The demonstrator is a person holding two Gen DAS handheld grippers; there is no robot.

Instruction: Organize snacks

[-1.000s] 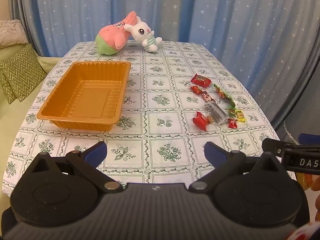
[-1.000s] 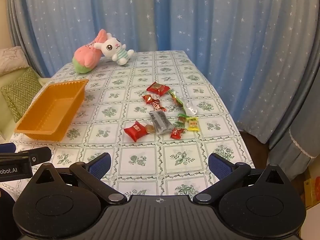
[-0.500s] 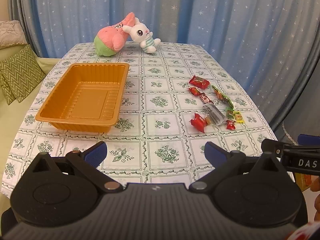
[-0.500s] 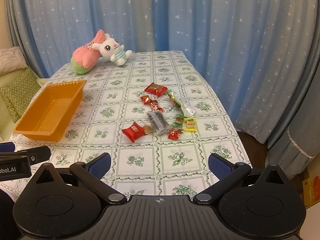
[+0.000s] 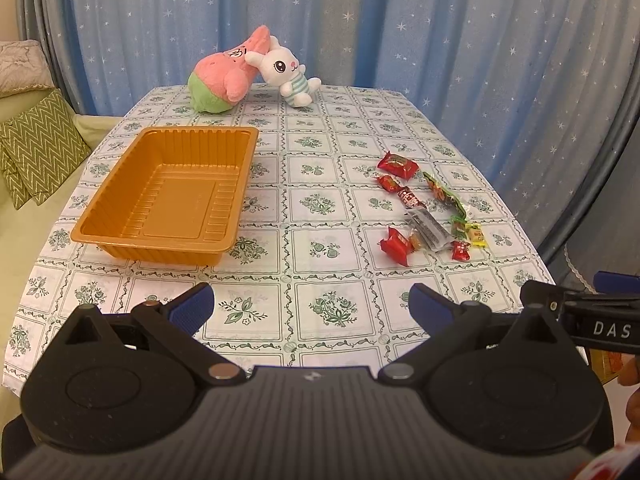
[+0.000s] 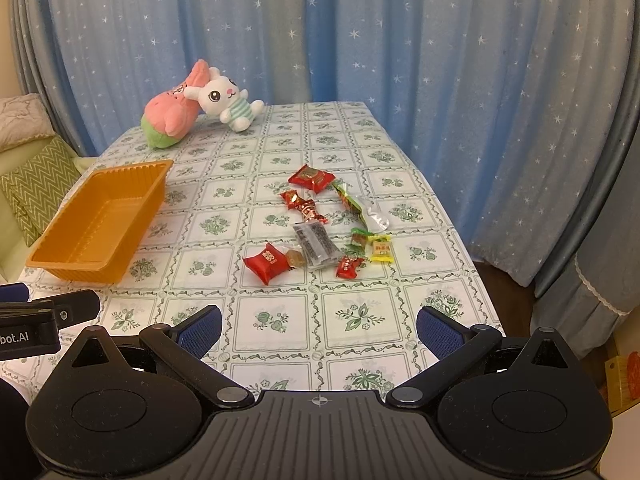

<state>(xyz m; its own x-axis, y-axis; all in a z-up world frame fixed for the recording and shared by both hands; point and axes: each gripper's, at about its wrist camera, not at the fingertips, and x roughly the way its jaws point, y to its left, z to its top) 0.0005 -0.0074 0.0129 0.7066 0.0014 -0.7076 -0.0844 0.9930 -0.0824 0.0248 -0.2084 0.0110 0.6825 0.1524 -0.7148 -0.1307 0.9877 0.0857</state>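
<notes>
Starry blue curtains (image 6: 400, 40) back the table (image 5: 320, 296); your left claw (image 5: 311, 306) and right claw (image 6: 318, 326) gape wide, snacks (image 6: 320, 224) beside orange tray (image 5: 168, 196).

On the table (image 5: 320, 216), tray (image 5: 168, 196) lies left, snacks (image 5: 424, 212) right, plush toys (image 5: 248, 72) behind.

Bare tablecloth (image 5: 320, 204) between tray (image 5: 120, 222) and snacks (image 5: 424, 210) (plush toys (image 5: 256, 70) far back)

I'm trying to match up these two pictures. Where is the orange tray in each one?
Left wrist view: the orange tray sits left of centre, its whole inside visible.
Right wrist view: the orange tray lies at the left edge, seen at a slant.
Shared landmark: the white bunny plush at the table's far end.
</notes>
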